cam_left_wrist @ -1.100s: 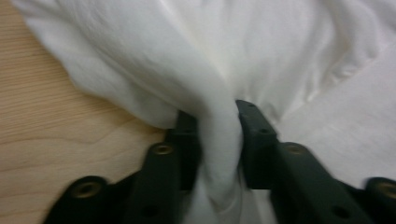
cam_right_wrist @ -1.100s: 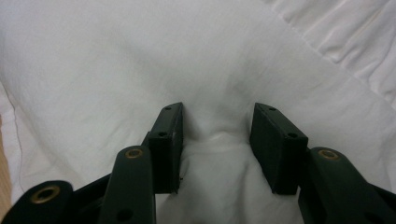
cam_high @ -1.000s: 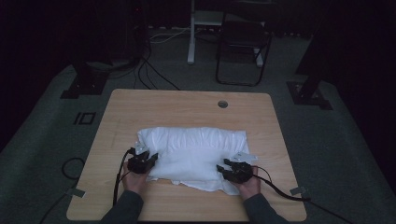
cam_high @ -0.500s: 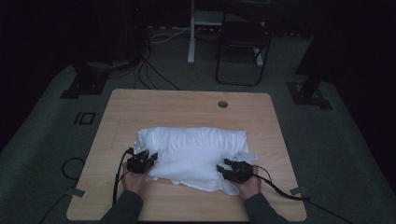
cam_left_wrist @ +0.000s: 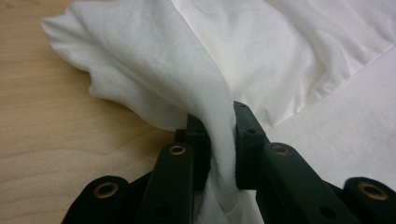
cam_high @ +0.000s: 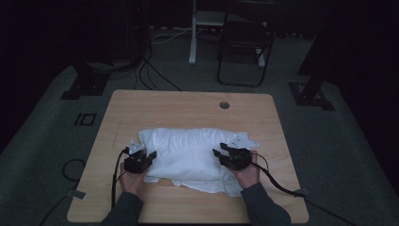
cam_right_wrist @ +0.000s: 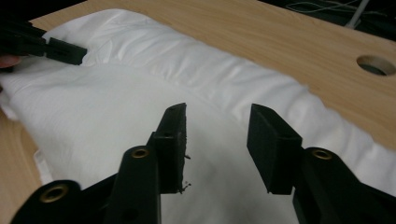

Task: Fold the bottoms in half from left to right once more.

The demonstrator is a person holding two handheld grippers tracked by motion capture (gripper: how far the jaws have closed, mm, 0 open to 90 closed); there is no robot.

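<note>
Left gripper (cam_left_wrist: 219,140) clamped on a bunched fold of the white pillowcase (cam_left_wrist: 299,60) (cloth pinched between both pads), pillow lying mid-table (cam_high: 188,108) at the near half, right gripper (cam_right_wrist: 217,140) above it, jaws apart and just closing further, nothing between them

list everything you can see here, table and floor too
pillow: 1, white, lying mid-table inside a loose case
table: 1, light wood, round hole near far edge
chair: 1, dark, on floor beyond table
stand post: 1, pale, left of chair
floor cables: several, dark, far left floor
left gripper: 1, black, shut on a fold of pillow fabric
right gripper: 1, black, jaws apart above pillow, just closing some, nothing between
hands: 2, dark sleeves, near edge
</note>
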